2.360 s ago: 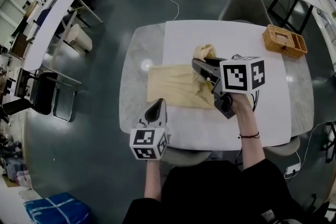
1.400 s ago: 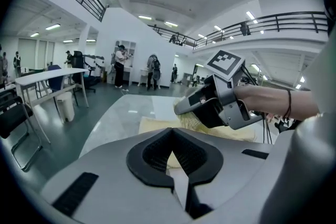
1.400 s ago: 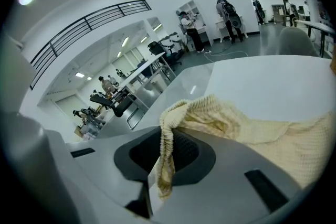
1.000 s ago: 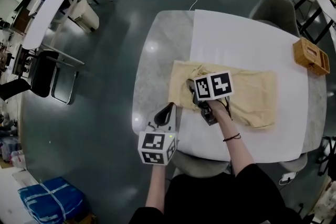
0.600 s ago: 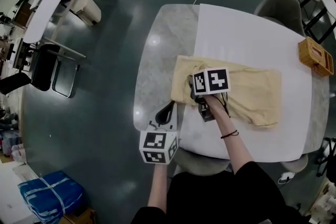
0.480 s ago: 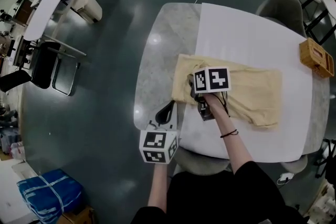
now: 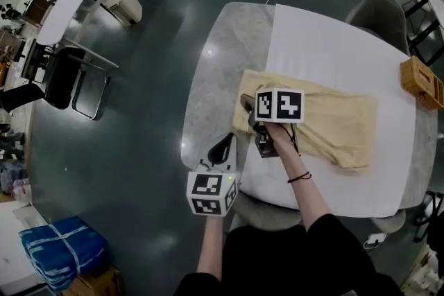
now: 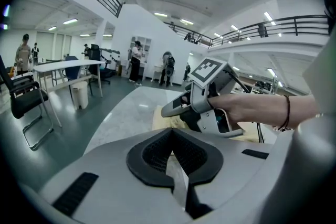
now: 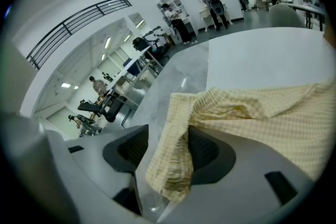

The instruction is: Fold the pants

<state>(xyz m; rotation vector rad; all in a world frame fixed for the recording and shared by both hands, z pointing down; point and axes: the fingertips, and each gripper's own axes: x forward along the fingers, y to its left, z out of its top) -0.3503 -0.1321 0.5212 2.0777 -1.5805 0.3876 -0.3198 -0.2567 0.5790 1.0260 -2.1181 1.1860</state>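
The pants (image 7: pixel 333 123), pale yellow with a fine check, lie spread flat across the table (image 7: pixel 208 100). Most of them rest on the white sheet (image 7: pixel 333 45) that covers its right part, and their left end reaches over the bare marble. The right gripper (image 7: pixel 248 111) is at this left end and points down at the cloth. Its 2 jaws have just been opening and now stand wide apart. In the right gripper view a bunched edge of the pants hangs in the gap between them. It leans on 1 pad (image 9: pixel 207 152), but the pads do not squeeze it. The left gripper (image 7: pixel 223 145) hovers by the near-left edge of the table, just beside the pants and not touching them. Its jaws are closed together with nothing between them. A wooden basket (image 7: pixel 422 82) stands at the far right of the table, well apart from the pants
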